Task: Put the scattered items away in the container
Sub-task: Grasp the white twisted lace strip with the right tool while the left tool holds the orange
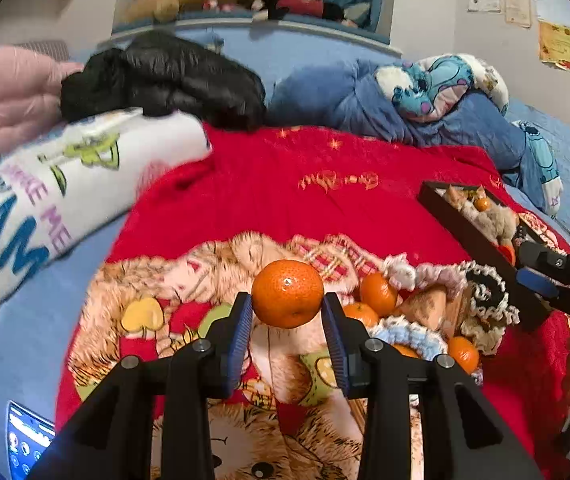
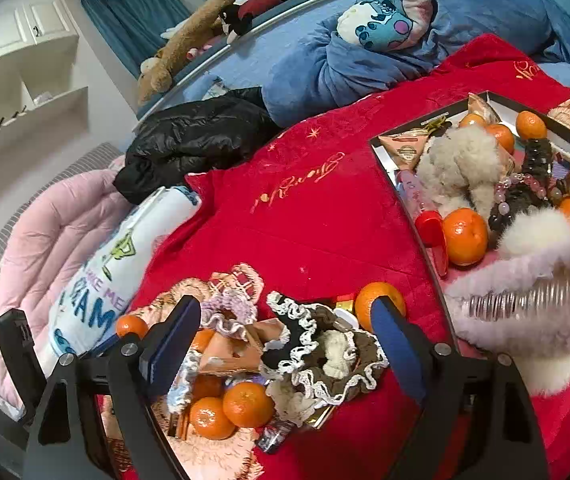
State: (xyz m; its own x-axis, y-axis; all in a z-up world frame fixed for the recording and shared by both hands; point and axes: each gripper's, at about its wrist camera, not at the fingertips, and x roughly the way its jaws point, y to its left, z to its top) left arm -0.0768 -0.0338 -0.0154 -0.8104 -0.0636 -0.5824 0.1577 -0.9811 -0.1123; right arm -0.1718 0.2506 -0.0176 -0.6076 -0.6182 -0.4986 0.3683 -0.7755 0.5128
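Note:
My left gripper (image 1: 288, 312) is shut on a mandarin (image 1: 287, 294) and holds it above the red blanket (image 1: 269, 196). A pile of scattered items lies right of it: mandarins (image 1: 379, 293), frilly scrunchies (image 1: 485, 296) and a triangular packet (image 1: 425, 304). The black tray (image 1: 481, 240) stands at the right, tilted in view. In the right wrist view my right gripper (image 2: 289, 332) is open and empty above the pile: a brown and black scrunchie (image 2: 325, 344), mandarins (image 2: 248, 404) and a packet (image 2: 229, 352). The tray (image 2: 405, 200) at upper right holds mandarins (image 2: 465, 236), fluffy toys (image 2: 457, 164) and beads.
A black jacket (image 1: 173, 76), a white printed pillow (image 1: 45, 196) and a blue bundle with a Stitch plush (image 1: 433, 84) lie at the back of the bed. A phone (image 1: 29, 440) lies at lower left. A pink fluffy item with a spiral band (image 2: 525, 300) sits at the tray's near edge.

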